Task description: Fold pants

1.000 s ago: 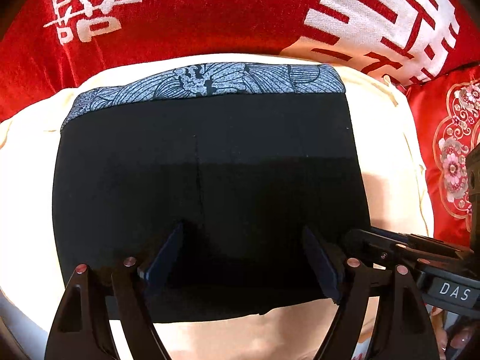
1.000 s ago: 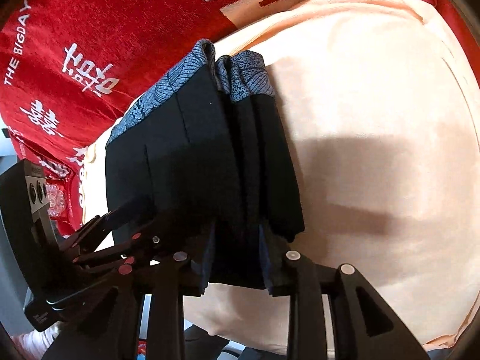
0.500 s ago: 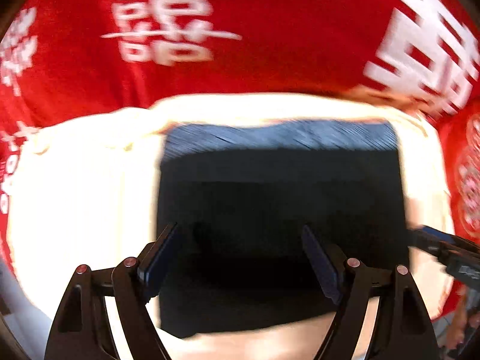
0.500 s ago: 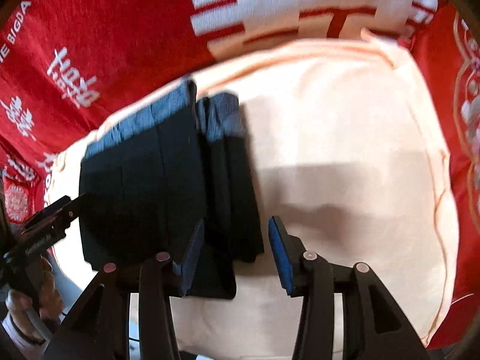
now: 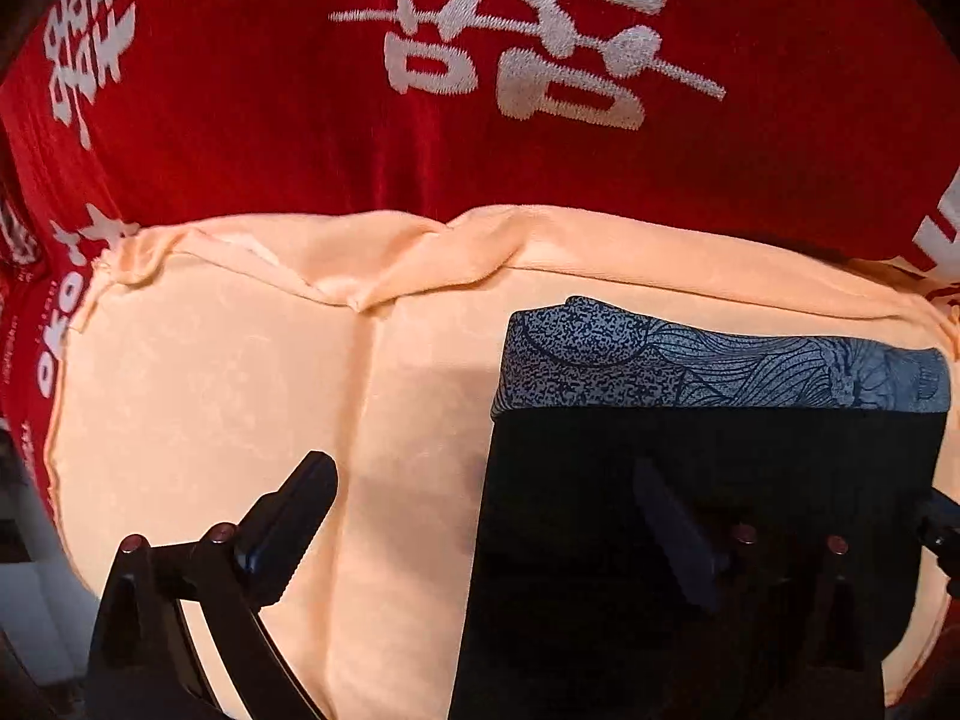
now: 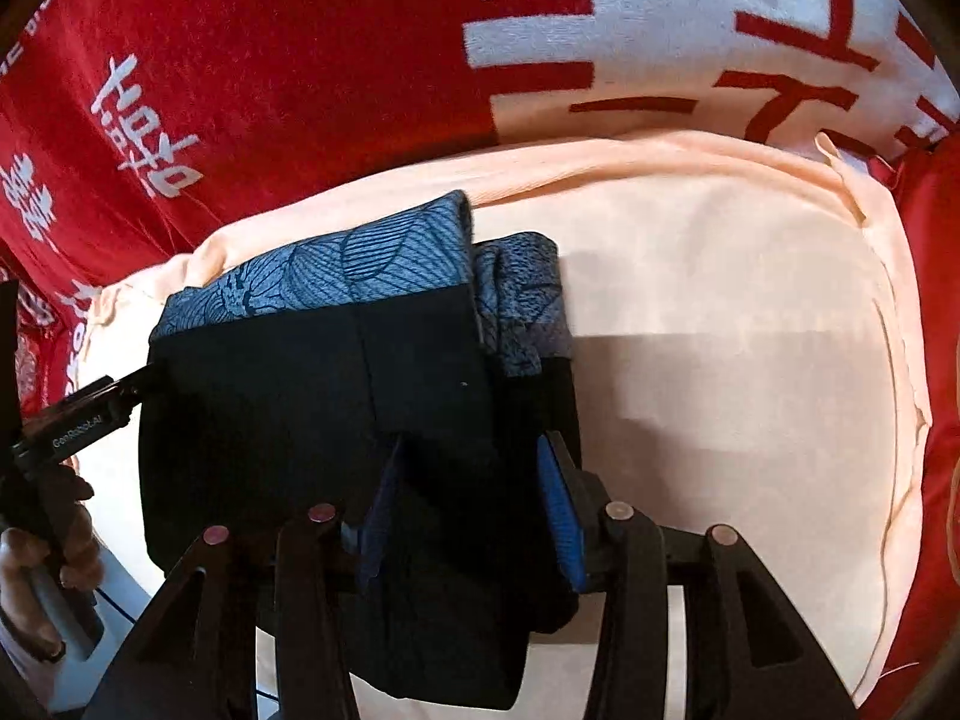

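1. The black pants [image 6: 312, 420] lie folded into a compact stack on the peach cushion [image 6: 720, 330], their blue patterned waistband [image 6: 336, 276] at the far edge, next to the red blanket [image 6: 270, 72]
2. The right gripper [image 6: 468, 516] straddles the stack's right-hand folded edge with its jaws apart; the blue pads [image 6: 561, 510] sit on either side of the layers, and I would not call it a pinch yet
3. The left gripper [image 5: 486, 534] is spread wide, one finger over bare cushion and the other over black cloth, holding nothing
4. From here the pants look nearly done, so I judge the step is tidying or making one last fold
5. To do it well, close the right jaws on every layer at once, since the inner fold beside the waistband looks bunched and could slip out
6. Bring the left gripper to the left edge and press it flat, so the stack does not skew on the soft cushion
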Tool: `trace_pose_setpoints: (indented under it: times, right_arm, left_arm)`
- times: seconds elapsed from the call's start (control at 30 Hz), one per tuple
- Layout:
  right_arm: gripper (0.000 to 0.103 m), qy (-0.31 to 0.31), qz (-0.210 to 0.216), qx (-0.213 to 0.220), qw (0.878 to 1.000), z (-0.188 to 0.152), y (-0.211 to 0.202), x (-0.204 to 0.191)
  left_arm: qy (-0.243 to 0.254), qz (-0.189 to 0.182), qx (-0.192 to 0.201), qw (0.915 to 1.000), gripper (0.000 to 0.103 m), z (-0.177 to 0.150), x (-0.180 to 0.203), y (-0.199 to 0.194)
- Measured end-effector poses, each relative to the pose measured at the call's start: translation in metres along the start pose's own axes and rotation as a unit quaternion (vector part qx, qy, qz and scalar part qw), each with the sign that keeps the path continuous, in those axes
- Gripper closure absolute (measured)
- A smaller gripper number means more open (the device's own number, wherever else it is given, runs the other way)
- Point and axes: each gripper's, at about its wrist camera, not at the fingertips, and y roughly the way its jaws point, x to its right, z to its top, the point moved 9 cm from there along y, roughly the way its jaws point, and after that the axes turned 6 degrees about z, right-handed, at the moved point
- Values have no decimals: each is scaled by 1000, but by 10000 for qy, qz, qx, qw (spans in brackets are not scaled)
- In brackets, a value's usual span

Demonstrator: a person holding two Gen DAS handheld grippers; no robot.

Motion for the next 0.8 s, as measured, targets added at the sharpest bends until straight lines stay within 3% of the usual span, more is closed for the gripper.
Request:
trace_pose_setpoints:
  times: [0.23, 0.47, 0.8]
  right_arm:
    - [52, 209, 79, -89, 9997, -9, -12, 11]
    - [39, 408, 83, -152, 9990, -23, -16, 21]
    - [31, 549, 113, -155, 9983, -29, -20, 32]
  left_arm:
    - [41, -21, -34, 10000, 1, 0, -5, -1]
    - [98, -60, -67, 9999, 1, -4, -3, -5]
    - [52, -126, -156, 9998, 1, -6, -4, -5]
